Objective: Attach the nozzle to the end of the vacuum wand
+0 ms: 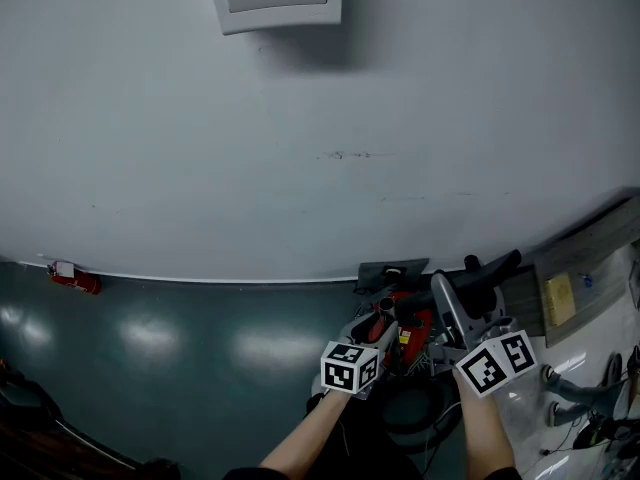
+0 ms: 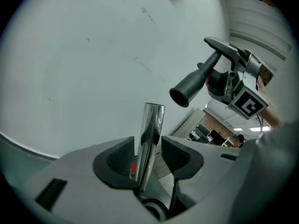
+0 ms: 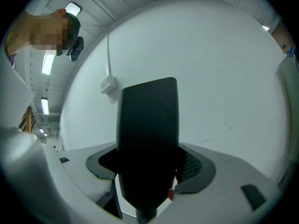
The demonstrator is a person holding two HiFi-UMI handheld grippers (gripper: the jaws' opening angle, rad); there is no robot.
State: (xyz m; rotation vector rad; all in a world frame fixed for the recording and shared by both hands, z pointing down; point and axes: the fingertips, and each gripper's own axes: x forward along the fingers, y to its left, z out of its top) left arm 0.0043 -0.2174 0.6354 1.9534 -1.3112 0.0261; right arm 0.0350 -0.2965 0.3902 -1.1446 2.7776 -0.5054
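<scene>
Head: I see the left gripper (image 1: 372, 326) and right gripper (image 1: 478, 286) low by the wall (image 1: 300, 118), over the red vacuum (image 1: 405, 333). The nozzle (image 1: 492, 268) sticks out of the right one.
Left gripper view: fingers (image 2: 180, 155) are apart with the chrome wand (image 2: 152, 125) between them, right finger clear of it. The nozzle mouth is near the wand tip, not touching.
Right gripper view: fingers (image 3: 194, 164) are closed on the nozzle.

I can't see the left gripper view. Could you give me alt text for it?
A shiny metal vacuum wand stands between the left gripper's open jaws, against a pale wall. Upper right, the right gripper holds a black nozzle, its open end facing the wand.
</scene>
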